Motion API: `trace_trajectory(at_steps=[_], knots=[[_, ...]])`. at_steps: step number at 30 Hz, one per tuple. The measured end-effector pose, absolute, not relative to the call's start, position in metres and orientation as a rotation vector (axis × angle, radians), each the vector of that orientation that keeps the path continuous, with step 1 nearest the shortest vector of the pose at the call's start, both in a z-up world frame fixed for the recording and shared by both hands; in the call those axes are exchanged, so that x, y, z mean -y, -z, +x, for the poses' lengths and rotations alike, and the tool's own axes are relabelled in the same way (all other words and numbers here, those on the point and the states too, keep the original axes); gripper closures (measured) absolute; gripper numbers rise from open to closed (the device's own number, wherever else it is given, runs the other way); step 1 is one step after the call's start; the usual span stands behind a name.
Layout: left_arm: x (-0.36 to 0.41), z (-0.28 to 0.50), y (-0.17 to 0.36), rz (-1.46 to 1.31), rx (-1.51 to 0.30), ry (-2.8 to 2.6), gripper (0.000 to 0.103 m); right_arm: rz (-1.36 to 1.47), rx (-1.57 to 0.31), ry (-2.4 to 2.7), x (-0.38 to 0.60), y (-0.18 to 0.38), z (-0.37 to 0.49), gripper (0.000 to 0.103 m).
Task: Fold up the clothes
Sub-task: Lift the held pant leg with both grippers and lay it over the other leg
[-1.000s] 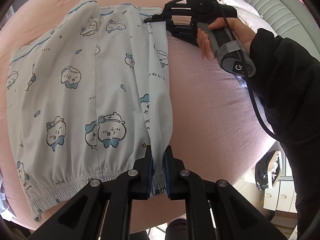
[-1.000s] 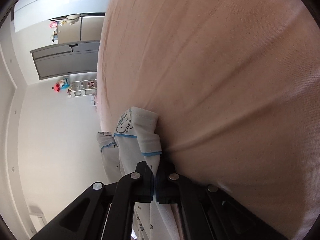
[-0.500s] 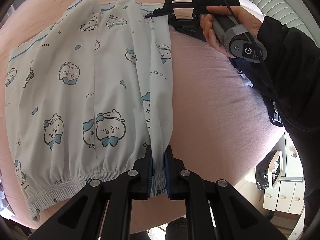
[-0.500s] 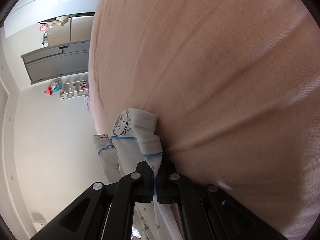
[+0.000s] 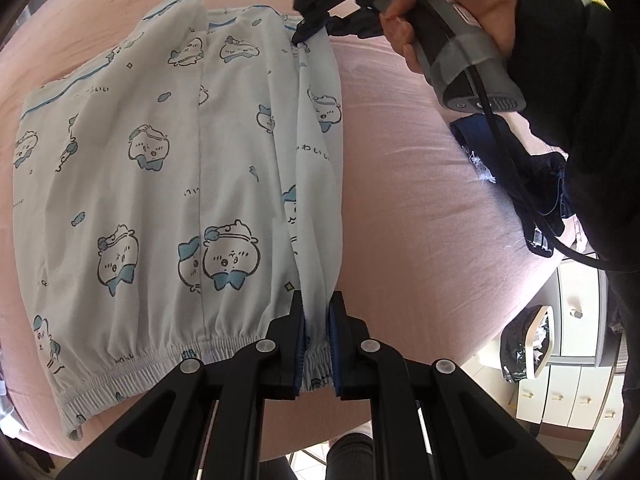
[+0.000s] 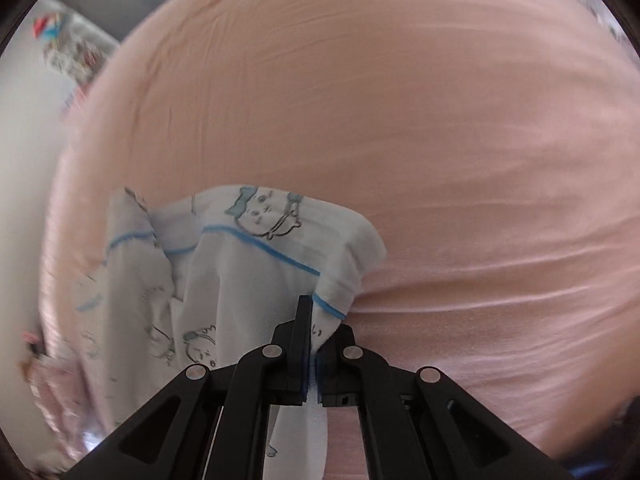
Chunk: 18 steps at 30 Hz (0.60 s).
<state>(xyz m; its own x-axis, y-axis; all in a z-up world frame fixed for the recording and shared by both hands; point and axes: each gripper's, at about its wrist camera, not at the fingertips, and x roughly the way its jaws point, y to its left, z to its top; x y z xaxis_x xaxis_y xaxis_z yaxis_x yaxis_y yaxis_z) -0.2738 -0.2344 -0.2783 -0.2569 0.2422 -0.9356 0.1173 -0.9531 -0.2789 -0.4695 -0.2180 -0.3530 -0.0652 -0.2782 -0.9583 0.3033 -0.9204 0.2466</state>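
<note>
Pyjama shorts point(image 5: 176, 184) with a cartoon print lie spread on the pink bedsheet point(image 5: 420, 200), their long axis running from the gathered waistband near the left gripper point(image 5: 317, 344) away to the blue-trimmed leg hem at the far end. Both grippers hold the same long edge, the one toward the bare sheet: the left gripper's jaws are clamped on the elastic waistband at its corner, and the right gripper point(image 5: 300, 36), held in a hand point(image 5: 432, 12) in a black sleeve, pinches the hem corner at the opposite end. From the right wrist view the right gripper point(image 6: 314, 344) has its jaws closed on the hem, which looks lifted off the sheet, though blur makes that hard to confirm. The rest of the shorts lies to the other side of both grips, so the coming fold probably carries this held edge across over the flat part. A dark blue garment point(image 5: 516, 176) lies on the sheet near the sleeve, and no container holds anything relevant.
</note>
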Motion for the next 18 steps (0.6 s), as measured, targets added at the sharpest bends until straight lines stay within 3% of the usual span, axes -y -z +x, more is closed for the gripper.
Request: trace_trajectory(at_steps=[18], knots=[[0.307, -0.233, 0.234, -1.711, 0.744, -2.418, 0.094, 1.796, -0.32, 2.151, 0.257, 0.276, -0.439, 0.103]])
